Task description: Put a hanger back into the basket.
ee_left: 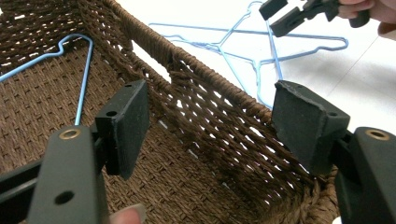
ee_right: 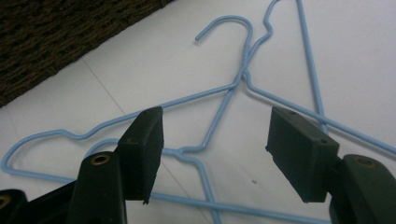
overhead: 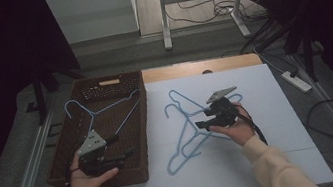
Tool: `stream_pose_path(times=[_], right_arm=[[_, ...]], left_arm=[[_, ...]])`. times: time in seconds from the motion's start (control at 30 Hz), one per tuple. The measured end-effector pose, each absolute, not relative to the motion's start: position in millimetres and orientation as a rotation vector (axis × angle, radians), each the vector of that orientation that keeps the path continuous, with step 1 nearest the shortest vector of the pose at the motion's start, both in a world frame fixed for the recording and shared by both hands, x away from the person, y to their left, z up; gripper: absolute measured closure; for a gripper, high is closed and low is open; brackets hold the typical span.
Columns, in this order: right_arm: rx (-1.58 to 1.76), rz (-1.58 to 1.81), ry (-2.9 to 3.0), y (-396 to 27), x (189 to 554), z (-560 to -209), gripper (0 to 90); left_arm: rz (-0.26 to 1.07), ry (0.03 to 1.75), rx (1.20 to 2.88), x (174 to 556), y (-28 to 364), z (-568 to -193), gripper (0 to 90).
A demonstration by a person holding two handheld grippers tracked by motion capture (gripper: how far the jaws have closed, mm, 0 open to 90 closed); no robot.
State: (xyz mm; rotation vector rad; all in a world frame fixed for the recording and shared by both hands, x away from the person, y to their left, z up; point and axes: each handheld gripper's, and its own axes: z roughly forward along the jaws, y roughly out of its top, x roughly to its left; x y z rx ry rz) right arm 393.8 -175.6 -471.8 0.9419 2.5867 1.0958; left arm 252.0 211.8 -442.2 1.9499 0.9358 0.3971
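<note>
Right gripper view has the right hand-held gripper (ee_right: 212, 154) released, jaws straddling crossed blue hangers (ee_right: 233, 88) lying tangled on the white worktop (ee_right: 140, 60) right of the basket (overhead: 137, 143). Clamping one wire may drag its neighbour along. The left hand-held gripper (ee_left: 210, 130) hangs released over the basket, grasping nothing.

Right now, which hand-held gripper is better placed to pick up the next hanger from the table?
Right hand-held gripper: open directly over the crossed blue hangers. The left hand-held gripper hovers open inside the wicker basket.
</note>
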Motion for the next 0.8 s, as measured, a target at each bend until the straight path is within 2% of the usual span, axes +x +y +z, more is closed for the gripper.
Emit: stream_pose_path(times=[0.8], right_arm=[[1.000, 0.929, 2.651, -122.1, 457.9, -494.3, 48.7]], left_arm=[[0.404, 0.932, 1.951, 252.1, 214.1, -441.7, 28.9]])
